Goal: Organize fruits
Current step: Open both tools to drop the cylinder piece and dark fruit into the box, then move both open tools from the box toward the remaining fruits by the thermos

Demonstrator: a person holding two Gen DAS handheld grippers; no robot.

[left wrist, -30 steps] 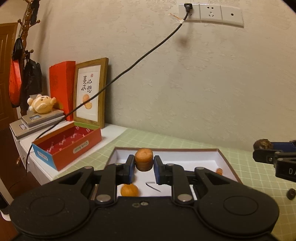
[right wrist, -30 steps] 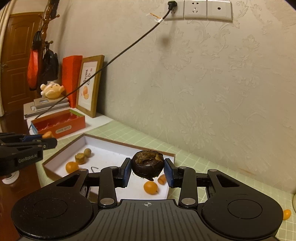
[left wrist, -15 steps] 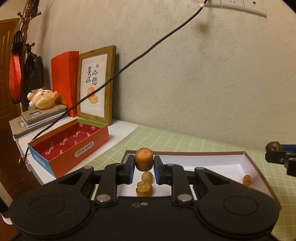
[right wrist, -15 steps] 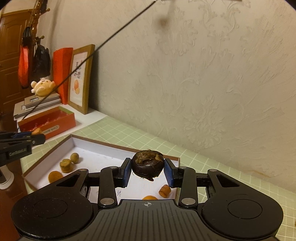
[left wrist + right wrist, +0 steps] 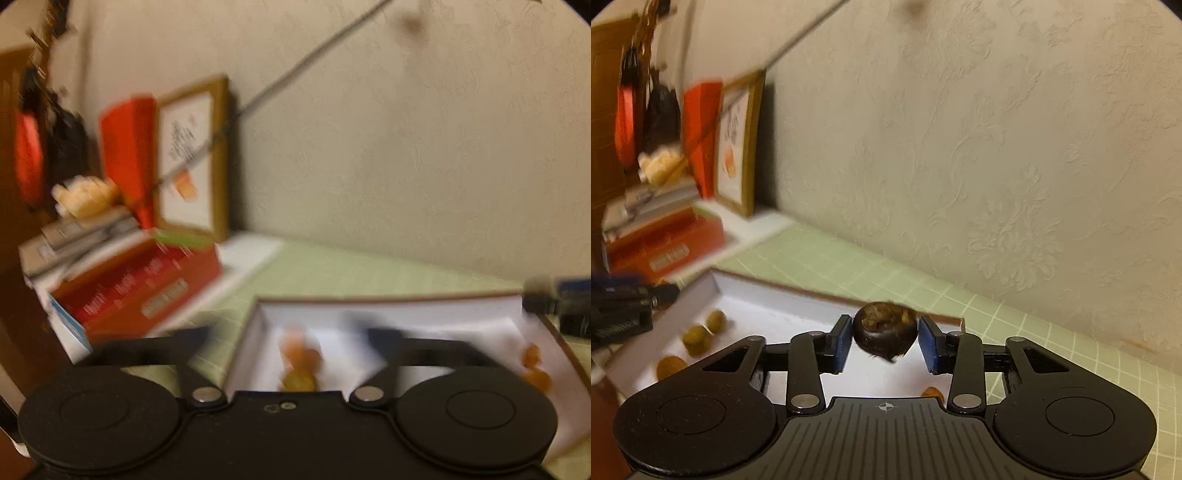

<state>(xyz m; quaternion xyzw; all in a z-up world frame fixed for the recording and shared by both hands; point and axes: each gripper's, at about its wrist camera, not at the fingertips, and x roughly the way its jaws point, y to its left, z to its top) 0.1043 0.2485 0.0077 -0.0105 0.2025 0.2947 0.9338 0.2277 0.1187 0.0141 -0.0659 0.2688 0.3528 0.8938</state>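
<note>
The left wrist view is blurred by motion. My left gripper [image 5: 291,332] is open wide over the left end of the white box [image 5: 443,310]. An orange fruit piece [image 5: 295,352] lies blurred in the box below it, with other small fruits [image 5: 300,381]. My right gripper [image 5: 885,341] has its blue pads [image 5: 841,343] slightly apart from a dark round fruit [image 5: 885,332] that sits between them, above the box [image 5: 768,299]. Small greenish fruits [image 5: 698,338] lie at the box's left end. The left gripper shows at the left of the right wrist view [image 5: 624,314].
A red open box [image 5: 136,291] stands left of the white box, with a framed picture [image 5: 192,158], a red bag [image 5: 127,155] and a plush toy [image 5: 83,195] behind it. A cable [image 5: 295,77] crosses the wall. Orange fruits [image 5: 535,369] lie at the box's right end.
My left gripper has opened and let go of the orange fruit piece, which has dropped into the box. My right gripper's pads have parted slightly from the dark fruit. Both views shifted.
</note>
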